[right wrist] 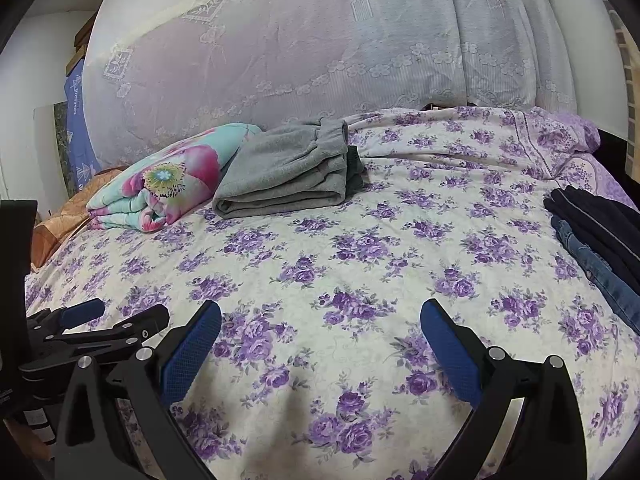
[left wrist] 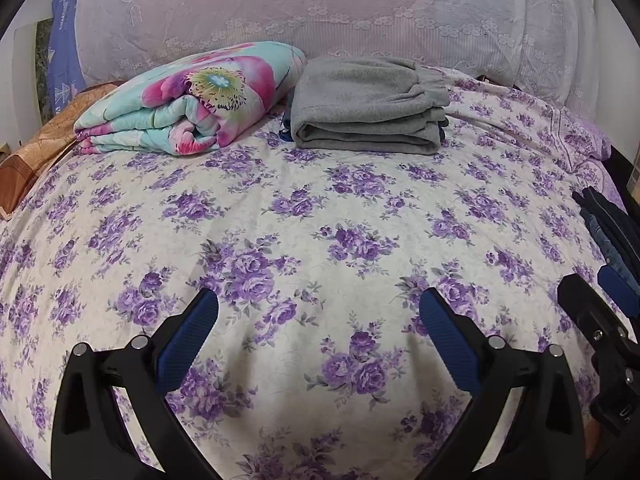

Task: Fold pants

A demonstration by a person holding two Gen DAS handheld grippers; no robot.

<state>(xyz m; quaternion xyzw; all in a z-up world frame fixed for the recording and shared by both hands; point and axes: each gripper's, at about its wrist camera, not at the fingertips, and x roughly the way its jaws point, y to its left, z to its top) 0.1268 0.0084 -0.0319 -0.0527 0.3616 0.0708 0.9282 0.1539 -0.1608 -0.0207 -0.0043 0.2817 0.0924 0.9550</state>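
Observation:
Grey pants [left wrist: 366, 110] lie folded at the far side of the bed, also in the right wrist view [right wrist: 286, 170]. Dark navy pants and blue jeans [right wrist: 600, 240] lie in a pile at the bed's right edge, seen at the right in the left wrist view [left wrist: 612, 232]. My left gripper [left wrist: 318, 312] is open and empty, above the flowered sheet [left wrist: 320, 216]. My right gripper [right wrist: 320, 320] is open and empty, above the sheet beside the left one. Each gripper shows at the edge of the other's view.
A folded floral quilt [left wrist: 192, 100] lies left of the grey pants. A large lace-covered bundle [left wrist: 320, 8] stands behind them. An orange-brown cloth [left wrist: 36, 148] is at the far left edge.

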